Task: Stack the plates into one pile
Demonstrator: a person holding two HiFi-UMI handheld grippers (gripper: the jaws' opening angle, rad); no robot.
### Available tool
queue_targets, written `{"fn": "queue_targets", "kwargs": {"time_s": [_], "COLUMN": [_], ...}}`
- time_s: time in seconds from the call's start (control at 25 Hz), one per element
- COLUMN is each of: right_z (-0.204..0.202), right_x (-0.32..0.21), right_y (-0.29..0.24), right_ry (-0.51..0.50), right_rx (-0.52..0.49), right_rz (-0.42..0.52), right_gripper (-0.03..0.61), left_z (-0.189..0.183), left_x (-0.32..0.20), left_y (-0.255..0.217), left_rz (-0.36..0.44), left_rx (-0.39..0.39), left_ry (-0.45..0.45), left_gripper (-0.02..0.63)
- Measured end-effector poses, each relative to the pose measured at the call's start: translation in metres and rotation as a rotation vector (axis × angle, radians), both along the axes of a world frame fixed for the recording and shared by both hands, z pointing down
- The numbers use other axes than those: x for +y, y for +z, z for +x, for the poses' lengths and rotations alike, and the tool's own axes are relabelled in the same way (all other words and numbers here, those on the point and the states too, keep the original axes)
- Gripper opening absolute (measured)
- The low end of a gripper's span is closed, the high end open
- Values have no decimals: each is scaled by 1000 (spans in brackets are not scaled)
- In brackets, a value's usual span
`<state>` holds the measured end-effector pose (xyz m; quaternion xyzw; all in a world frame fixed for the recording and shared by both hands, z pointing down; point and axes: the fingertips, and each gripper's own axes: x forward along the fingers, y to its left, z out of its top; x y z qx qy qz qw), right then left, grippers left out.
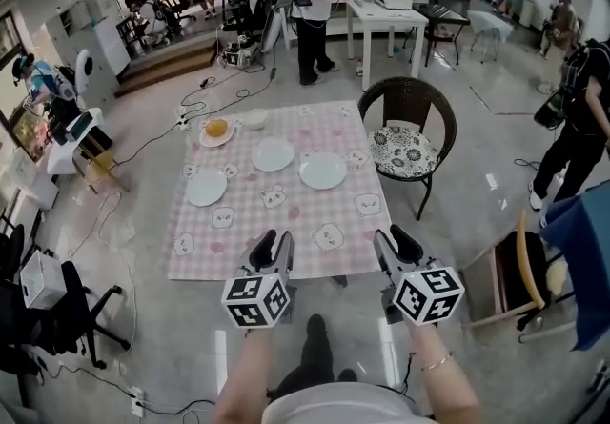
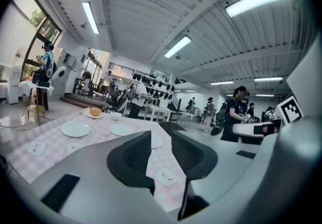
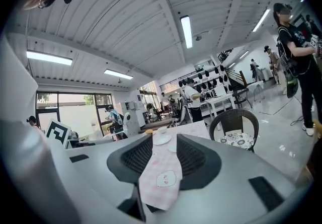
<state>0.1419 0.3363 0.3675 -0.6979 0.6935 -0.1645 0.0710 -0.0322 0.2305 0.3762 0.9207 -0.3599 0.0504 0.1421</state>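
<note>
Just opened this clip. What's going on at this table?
A person stands at the near edge of the table with a gripper in each hand. The left gripper and right gripper are both open and empty, short of the dishes. Three empty white plates lie apart on the checked cloth: the left plate, middle plate and right plate. A fourth plate farther back carries orange food, beside a small bowl. Nothing is stacked yet.

White plates [image 1: 322, 171], pink checked tablecloth [image 1: 286, 212] with animal faces, dark wicker chair [image 1: 408, 103], floral cushion [image 1: 402, 150]
</note>
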Motion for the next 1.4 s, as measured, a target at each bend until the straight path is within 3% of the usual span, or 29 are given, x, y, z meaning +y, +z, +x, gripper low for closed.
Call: {"fn": "queue_targets", "kwargs": {"time_s": [0.56,1.0,1.4], "right_z": [40,57,86], "right_x": [-158,-210,-258], "right_y": [42,58,80], "right_ry": [87,123,84], "right_rx": [-34,-50,-56], "right_rz": [-102,-149,-196], "right_gripper": [138,138,138], "left_z": [33,55,86], "left_x": [-174,-229,-265], "left_y": [40,63,85], "left_rz": [-97,-148,-188], "left_rx": [-34,-60,-99], "left_ry": [56,104,88], "left_gripper": [169,169,169]}}
